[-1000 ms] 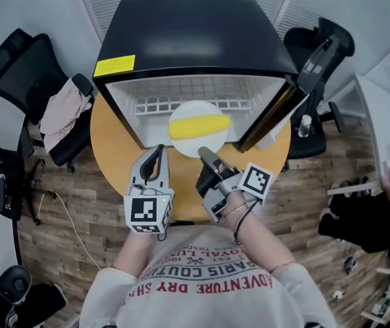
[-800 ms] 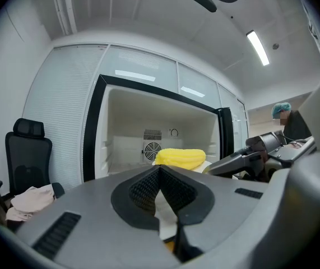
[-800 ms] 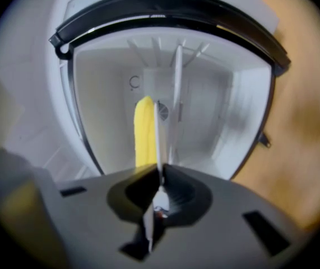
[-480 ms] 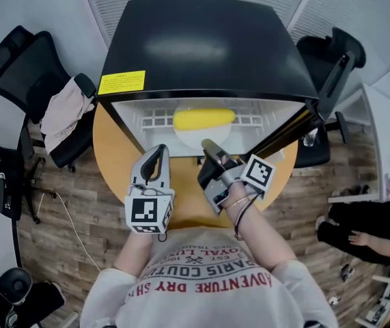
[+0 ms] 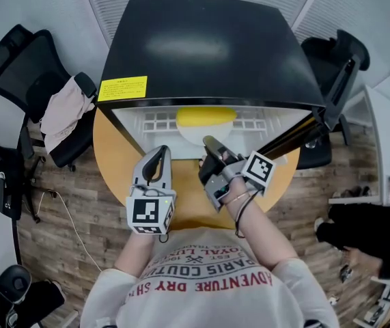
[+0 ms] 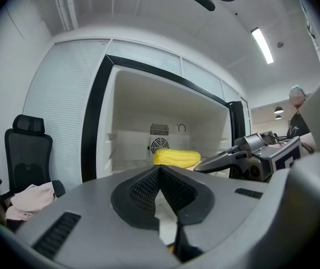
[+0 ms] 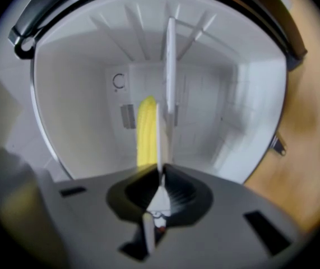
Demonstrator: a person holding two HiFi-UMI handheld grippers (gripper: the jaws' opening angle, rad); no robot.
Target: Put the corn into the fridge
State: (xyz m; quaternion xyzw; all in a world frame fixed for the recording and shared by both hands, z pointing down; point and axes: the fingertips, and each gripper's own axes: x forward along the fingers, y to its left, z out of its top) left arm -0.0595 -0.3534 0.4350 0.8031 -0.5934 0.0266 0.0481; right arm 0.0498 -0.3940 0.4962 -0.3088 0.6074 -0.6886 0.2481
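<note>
A yellow corn cob [image 5: 206, 117] lies on a white plate [image 5: 205, 137] that rests on the shelf just inside the open black fridge [image 5: 201, 46]. My right gripper [image 5: 210, 144] grips the plate's near rim [image 7: 159, 144] edge-on between its pads, while its jaws are opening slightly. The right gripper view shows the corn [image 7: 146, 133] beyond the rim, inside the white fridge cavity. My left gripper [image 5: 160, 151] hovers shut and holds nothing in front of the fridge's left side. From it I see the corn [image 6: 175, 157] and the right gripper [image 6: 216, 160].
The fridge stands on a round wooden table [image 5: 113, 149], its door [image 5: 297, 132] swung open to the right. A black chair with cloth on it [image 5: 58, 111] is at the left, another chair [image 5: 341, 53] at the right. A person [image 5: 365, 231] sits lower right.
The plate with the corn has moved from in front of the fridge opening to inside it, under the fridge's top edge. Both grippers have advanced towards the fridge.
</note>
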